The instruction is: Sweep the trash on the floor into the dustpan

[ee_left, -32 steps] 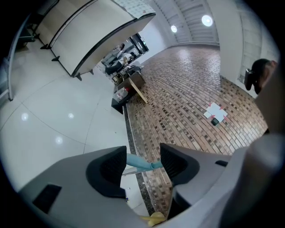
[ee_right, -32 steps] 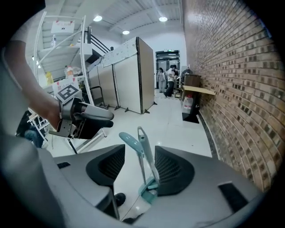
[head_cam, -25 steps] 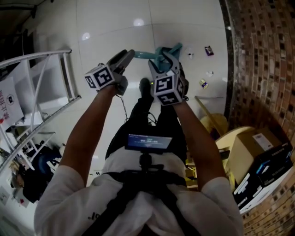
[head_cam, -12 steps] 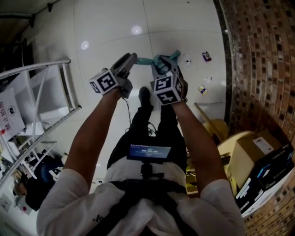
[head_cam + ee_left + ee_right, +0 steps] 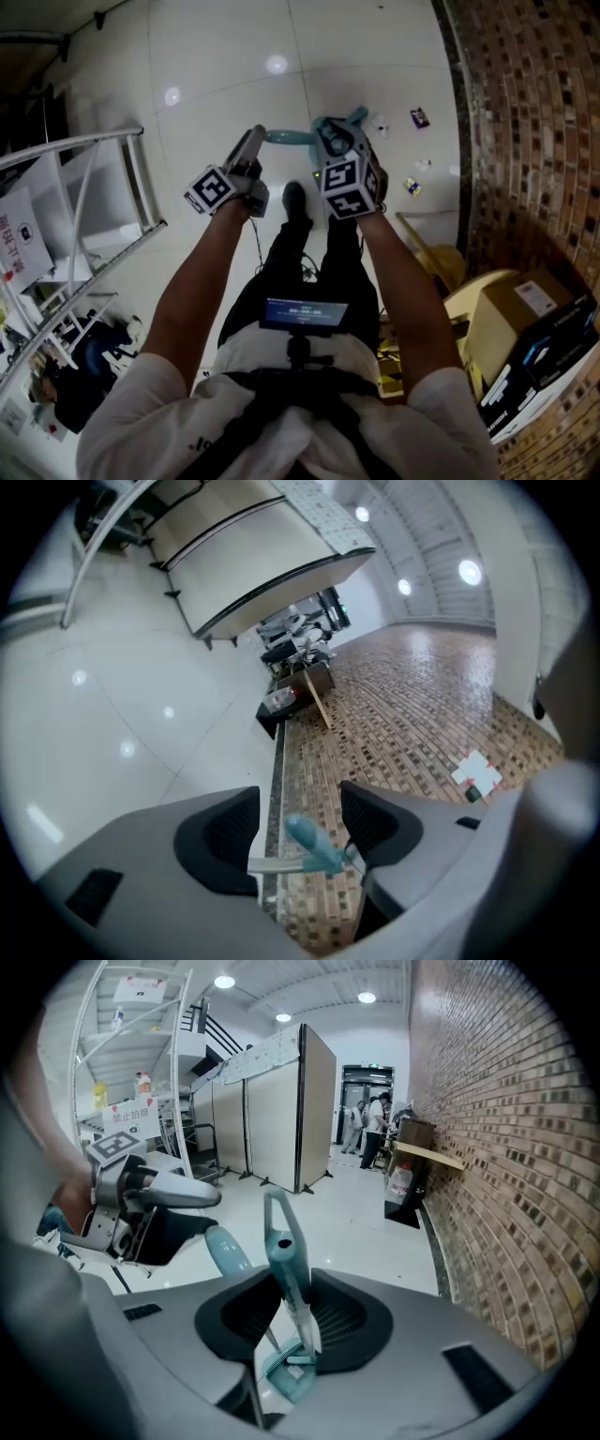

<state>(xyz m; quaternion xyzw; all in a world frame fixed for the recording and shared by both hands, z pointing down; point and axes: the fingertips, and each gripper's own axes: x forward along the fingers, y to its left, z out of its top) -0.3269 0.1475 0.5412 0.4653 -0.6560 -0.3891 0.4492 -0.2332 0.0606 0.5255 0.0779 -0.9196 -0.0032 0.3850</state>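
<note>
Right tongs (image 5: pixel 298 1314) just narrowed around the dustpan handle (image 5: pixel 279 1241), not pinching yet; my left tongs (image 5: pixel 298 827) gape around the broom tip (image 5: pixel 307 838). Trash (image 5: pixel 419 116) lies by the brick wall (image 5: pixel 525 141). Off-centre squeeze could kick that handle sideways imo.

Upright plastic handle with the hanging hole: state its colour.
Teal; the handle shows best in the right gripper view.
</note>
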